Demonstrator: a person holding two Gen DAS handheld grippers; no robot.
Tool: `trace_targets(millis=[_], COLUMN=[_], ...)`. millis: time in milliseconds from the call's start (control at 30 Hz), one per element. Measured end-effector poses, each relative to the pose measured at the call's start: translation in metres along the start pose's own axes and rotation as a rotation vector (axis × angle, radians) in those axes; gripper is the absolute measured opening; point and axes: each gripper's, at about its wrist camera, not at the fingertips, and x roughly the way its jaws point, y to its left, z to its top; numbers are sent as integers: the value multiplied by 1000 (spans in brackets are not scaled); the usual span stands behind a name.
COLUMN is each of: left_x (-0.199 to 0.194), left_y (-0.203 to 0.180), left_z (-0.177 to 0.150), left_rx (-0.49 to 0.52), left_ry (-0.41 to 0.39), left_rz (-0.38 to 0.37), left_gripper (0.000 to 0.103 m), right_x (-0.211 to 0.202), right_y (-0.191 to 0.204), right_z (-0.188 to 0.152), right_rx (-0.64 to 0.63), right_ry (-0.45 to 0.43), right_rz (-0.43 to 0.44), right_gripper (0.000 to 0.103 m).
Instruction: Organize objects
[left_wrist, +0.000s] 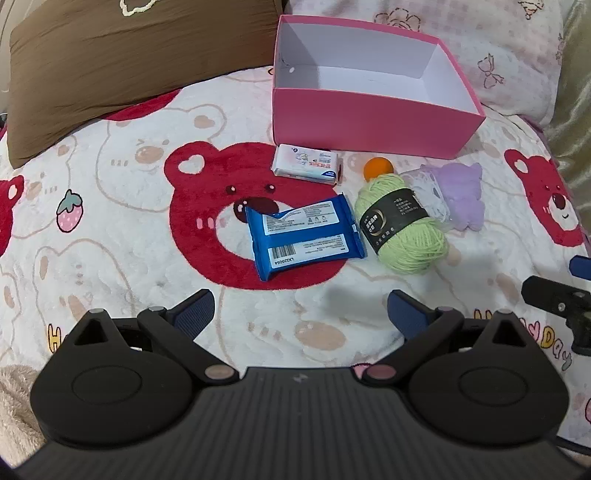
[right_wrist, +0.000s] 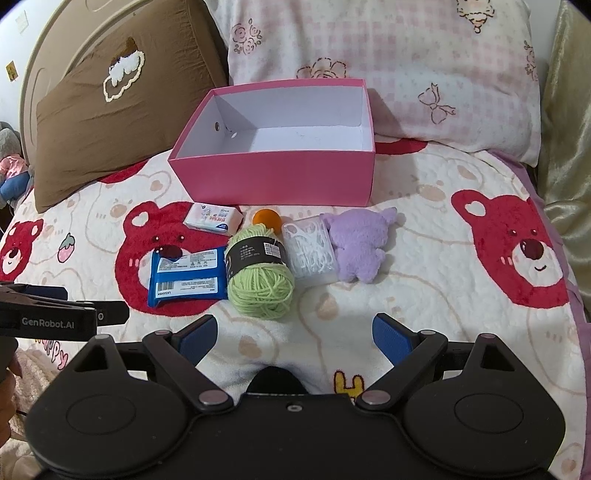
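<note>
An open pink box with a white, empty inside stands on the bear-print blanket. In front of it lie a small white tissue pack, an orange ball, a blue wipes pack, a green yarn ball, a clear box of floss picks and a purple plush. My left gripper is open and empty, short of the wipes pack. My right gripper is open and empty, short of the yarn.
A brown pillow lies at the back left and a pink floral pillow behind the box. The other gripper shows at the right edge of the left wrist view and at the left edge of the right wrist view.
</note>
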Motion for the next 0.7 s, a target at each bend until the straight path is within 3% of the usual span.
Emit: trace_targets(millis=[700], left_x=[-1], left_y=[19], left_z=[6], left_rx=[-26], left_ry=[6], left_rz=[19], left_gripper=[102], right_x=[-5], right_y=[-2], right_z=[2], right_rx=[17], right_ry=[-8], right_rz=[-48], right_gripper=[94])
